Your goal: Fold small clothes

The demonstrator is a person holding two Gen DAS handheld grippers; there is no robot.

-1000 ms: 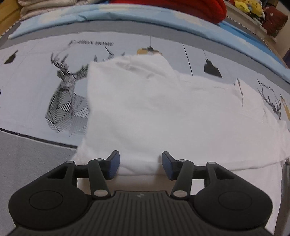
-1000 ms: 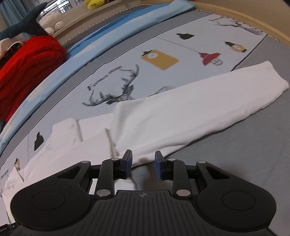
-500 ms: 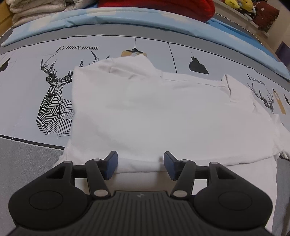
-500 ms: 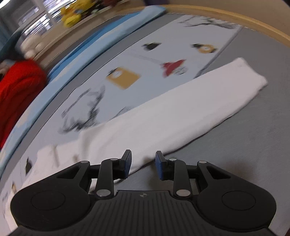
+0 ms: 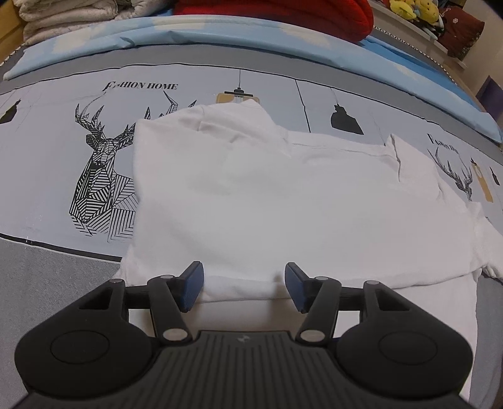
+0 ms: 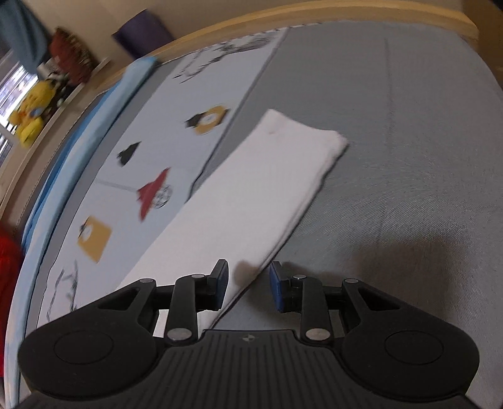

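two grippers work over a white shirt (image 5: 283, 201) spread on a printed bed cover (image 5: 56, 176).

left gripper (image 5: 242, 286) points steeply down at the shirt's near edge. its blue pads (image 5: 191, 284) stand wide apart with a folded hem lying in the gap between them; neither pad presses the cloth, so it is open and holds nothing. ahead of it the shirt's folded body runs away toward the collar, and off to its right the cloth stretches on. a deer print (image 5: 100, 176) shows on the cover to its left, just beside the shirt's edge. far ahead lie a blue sheet (image 5: 251, 41) and a red blanket (image 5: 283, 12).

right gripper (image 6: 248, 284) hangs over a long white sleeve (image 6: 267, 188), which runs from under its left finger away ahead to a cuff on the grey part of the cover (image 6: 408, 157). its jaws stand partly apart, and the sleeve's edge crosses the gap close to the left pad (image 6: 221, 283); the picture is blurred, so whether that pad touches the cloth is hard to say, but nothing is clamped. a red lamp print (image 6: 154, 195) lies to its left.
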